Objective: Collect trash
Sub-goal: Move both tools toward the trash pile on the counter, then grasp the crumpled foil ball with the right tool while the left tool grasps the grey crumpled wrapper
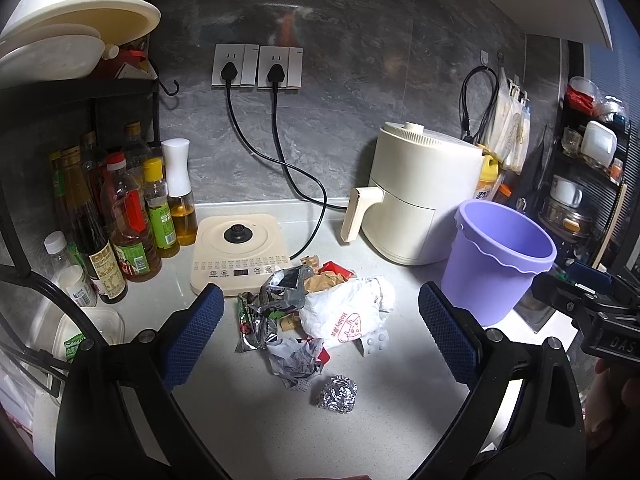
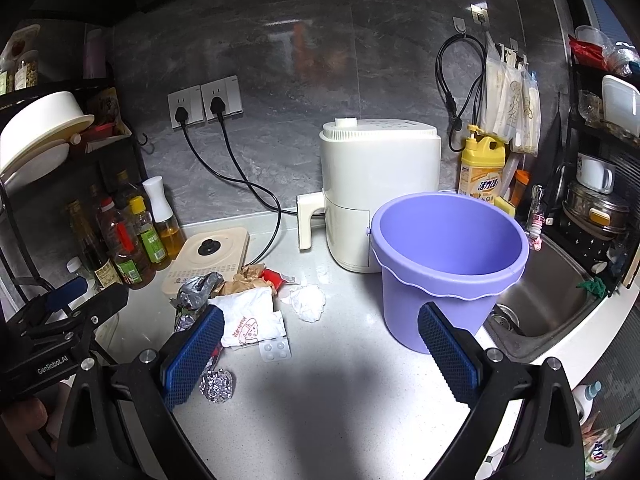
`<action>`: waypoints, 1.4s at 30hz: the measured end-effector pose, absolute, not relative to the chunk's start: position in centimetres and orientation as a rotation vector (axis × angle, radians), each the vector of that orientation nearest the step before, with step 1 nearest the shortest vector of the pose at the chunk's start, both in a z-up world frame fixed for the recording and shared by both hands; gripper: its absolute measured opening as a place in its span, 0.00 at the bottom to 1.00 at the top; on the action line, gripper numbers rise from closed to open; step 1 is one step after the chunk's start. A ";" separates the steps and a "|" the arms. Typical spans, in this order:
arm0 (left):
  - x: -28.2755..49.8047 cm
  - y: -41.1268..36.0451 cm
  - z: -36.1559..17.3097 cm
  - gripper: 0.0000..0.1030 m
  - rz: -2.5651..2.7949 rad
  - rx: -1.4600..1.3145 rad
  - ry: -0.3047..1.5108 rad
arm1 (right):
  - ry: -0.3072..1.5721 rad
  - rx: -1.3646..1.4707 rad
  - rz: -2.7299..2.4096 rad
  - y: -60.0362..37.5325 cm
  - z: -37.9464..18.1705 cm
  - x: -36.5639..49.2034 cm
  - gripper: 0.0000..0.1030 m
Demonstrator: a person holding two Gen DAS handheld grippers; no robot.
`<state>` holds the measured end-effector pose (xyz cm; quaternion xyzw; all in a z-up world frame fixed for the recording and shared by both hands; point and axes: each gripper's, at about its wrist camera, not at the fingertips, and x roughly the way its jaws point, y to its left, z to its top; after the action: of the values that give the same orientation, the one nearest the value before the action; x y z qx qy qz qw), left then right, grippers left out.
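Observation:
A pile of trash lies on the white counter: a white paper bag with red print, silver foil wrappers, brown paper, a crumpled receipt, a foil ball, a blister pack and a crumpled tissue. An empty purple bucket stands to the right. My left gripper is open above the pile. My right gripper is open, near the bucket.
An induction cooker and oil bottles stand behind and left of the pile. A white air fryer is behind the bucket. A sink lies right. Power cords run across the counter.

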<state>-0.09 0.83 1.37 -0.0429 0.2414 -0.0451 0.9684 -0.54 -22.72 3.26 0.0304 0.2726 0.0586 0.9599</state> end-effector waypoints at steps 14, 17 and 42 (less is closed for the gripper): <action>-0.3 0.5 1.0 0.94 -0.101 -0.094 0.492 | 0.569 0.053 0.104 -22.9 3.3 -0.6 0.92; -0.2 0.5 0.5 0.94 -0.101 -0.098 0.505 | 0.577 0.053 0.109 -22.9 3.1 -0.5 0.92; 3.6 1.5 -8.5 0.77 -0.082 -0.164 0.693 | 0.732 0.005 0.141 -22.3 -3.3 2.3 0.81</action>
<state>3.56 1.53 -8.46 -0.0802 0.3389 -0.0402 0.9365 2.26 -22.33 -3.26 0.0026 0.3578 0.0689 0.9313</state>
